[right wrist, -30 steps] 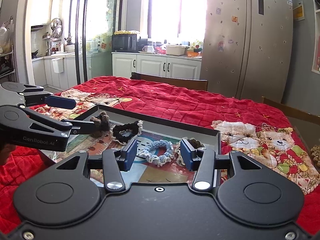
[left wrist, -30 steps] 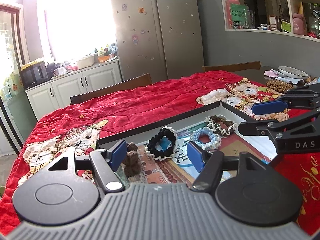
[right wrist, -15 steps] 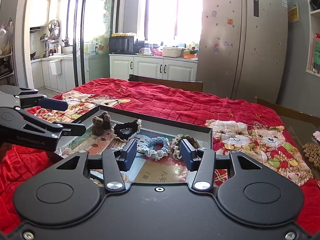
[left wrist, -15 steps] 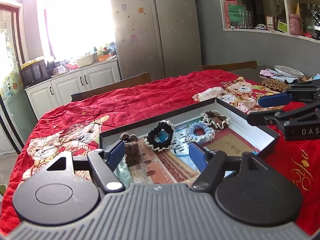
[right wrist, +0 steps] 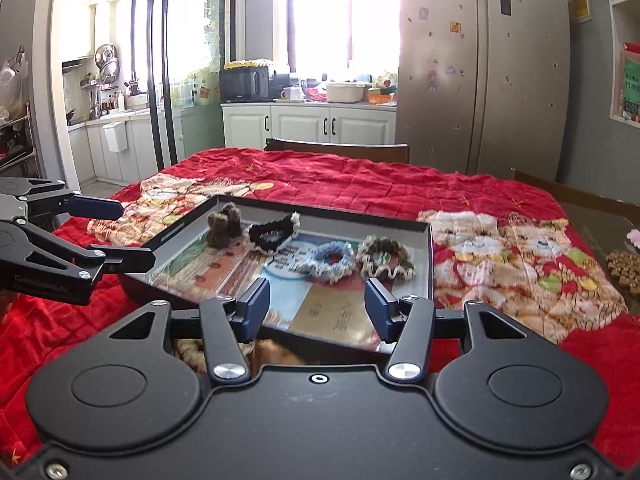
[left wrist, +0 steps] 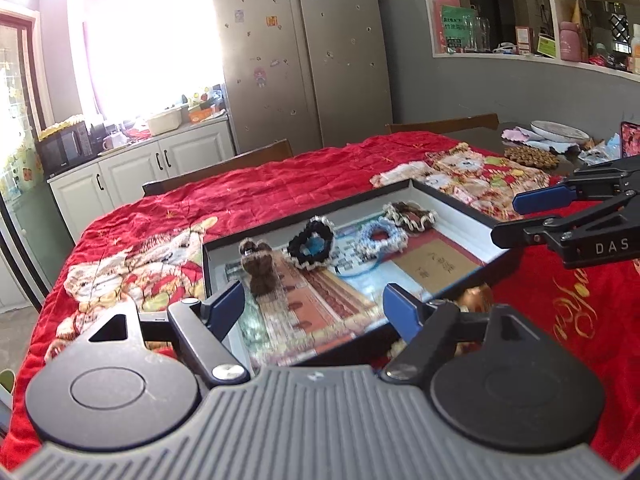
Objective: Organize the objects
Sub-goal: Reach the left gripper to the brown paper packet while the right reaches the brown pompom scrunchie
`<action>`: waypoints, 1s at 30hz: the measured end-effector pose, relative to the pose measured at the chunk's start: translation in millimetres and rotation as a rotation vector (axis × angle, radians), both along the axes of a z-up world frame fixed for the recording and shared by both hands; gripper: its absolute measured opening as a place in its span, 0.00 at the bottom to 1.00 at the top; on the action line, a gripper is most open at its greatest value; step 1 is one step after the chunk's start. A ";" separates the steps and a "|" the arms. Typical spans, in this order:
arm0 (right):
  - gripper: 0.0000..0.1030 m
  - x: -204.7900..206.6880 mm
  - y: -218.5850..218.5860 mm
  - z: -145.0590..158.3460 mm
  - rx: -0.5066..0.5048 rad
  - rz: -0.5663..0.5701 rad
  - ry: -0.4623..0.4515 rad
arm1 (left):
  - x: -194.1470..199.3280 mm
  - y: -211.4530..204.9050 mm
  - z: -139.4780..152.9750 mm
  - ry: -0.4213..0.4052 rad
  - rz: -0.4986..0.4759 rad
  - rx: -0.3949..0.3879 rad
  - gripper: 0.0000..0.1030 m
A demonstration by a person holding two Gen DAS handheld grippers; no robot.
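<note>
Both the left gripper (left wrist: pixel 314 308) and right gripper (right wrist: pixel 316 306) are hovering spread and empty at the near edge of the tray (right wrist: pixel 430 256), where four hair scrunchies (right wrist: pixel 330 256) are lying in a row mid-counter, seemingly awaiting a fresh pick.

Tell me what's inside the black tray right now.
Inside the black tray: brown fuzzy hair tie, black scrunchie, blue scrunchie, brown scrunchie, on printed sheets. The gripper body hides the near edge.

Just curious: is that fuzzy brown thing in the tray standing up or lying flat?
Standing: the brown plush rises upright off the tray floor.
</note>
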State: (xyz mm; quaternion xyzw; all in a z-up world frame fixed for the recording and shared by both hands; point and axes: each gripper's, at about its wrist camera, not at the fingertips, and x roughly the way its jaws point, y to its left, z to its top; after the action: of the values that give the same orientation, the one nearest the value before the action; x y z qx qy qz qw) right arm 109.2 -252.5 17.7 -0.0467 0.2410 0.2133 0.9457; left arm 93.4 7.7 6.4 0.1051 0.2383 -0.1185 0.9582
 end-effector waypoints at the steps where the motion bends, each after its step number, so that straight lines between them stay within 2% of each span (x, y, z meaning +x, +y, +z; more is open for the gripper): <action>1: 0.50 -3.4 -0.7 -1.9 0.006 -0.005 0.007 | -2.6 0.9 -2.0 0.007 0.001 0.000 0.83; 7: 0.52 -22.0 -4.6 -13.0 0.032 -0.026 0.050 | -16.7 4.6 -9.1 0.028 0.002 -0.020 0.83; 11: 0.58 -31.4 -3.5 -18.9 0.030 -0.029 0.044 | -26.7 3.0 -12.3 0.020 -0.006 -0.025 0.83; 15: 0.66 -36.2 -3.7 -28.2 0.068 -0.024 0.065 | -30.8 1.5 -17.3 0.024 -0.011 -0.032 0.83; 21: 0.72 -45.4 -0.1 -41.8 0.065 -0.022 0.072 | -32.1 1.9 -30.4 0.046 -0.006 -0.034 0.83; 30: 0.76 -46.4 10.5 -58.2 0.055 -0.008 0.099 | -29.6 5.8 -42.3 0.067 0.012 -0.030 0.83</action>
State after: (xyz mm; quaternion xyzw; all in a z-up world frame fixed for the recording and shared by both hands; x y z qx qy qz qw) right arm 62.9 -242.0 -40.5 -0.0093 0.2818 0.2182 0.9343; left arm 63.7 13.5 -35.9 0.0853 0.2692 -0.1195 0.9518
